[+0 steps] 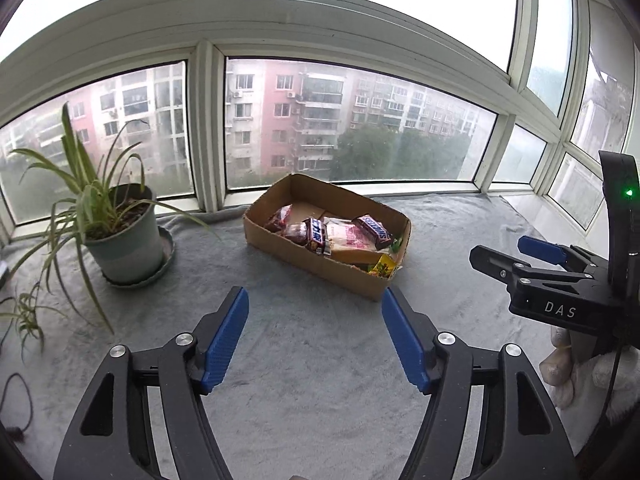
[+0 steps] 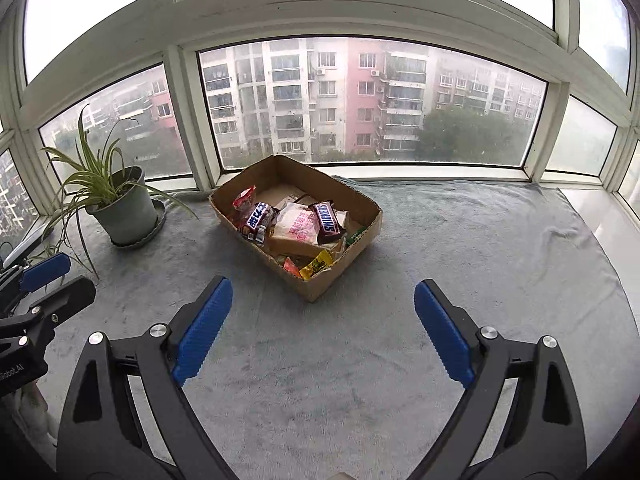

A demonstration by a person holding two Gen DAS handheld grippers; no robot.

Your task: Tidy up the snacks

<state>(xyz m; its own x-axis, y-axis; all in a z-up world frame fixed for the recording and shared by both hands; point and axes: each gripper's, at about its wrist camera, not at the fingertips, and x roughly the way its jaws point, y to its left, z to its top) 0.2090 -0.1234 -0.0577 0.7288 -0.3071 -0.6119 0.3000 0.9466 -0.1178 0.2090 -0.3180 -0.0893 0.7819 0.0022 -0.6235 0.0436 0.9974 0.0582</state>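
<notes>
- We hold the left gripper (image 1: 314, 338) above the grey cloth (image 1: 304, 392), its blue pads spread apart with only bare cloth between them: released, grasping nothing.
- We hold the right gripper (image 2: 322, 330) the same way, jaws wider than the left, nothing between the pads: released and empty.
- The cardboard box (image 2: 320, 286) sits ahead of both tongs, apart from the fingertips, its near corner pointing toward the gap between the right pads. In our judgement this placement keeps the box reachable by either hand.
- The snacks lie inside the box, piled at its near end: a Snickers bar (image 2: 329, 216) on top of a pale bread packet (image 2: 298, 230), a second bar (image 2: 256, 220) to its left, and a yellow packet (image 2: 317, 266) against the near wall. The far end of the box floor is bare.
- No snack shows on the cloth around the tongs in either view, so we judge the collecting step complete or nearly so.
- The potted plant (image 1: 120, 236) stands ahead and left of the left gripper, well apart from the box, and does not obstruct access.
- Both tongs point down toward the cloth short of the box, a neutral stance clear of the load.
</notes>
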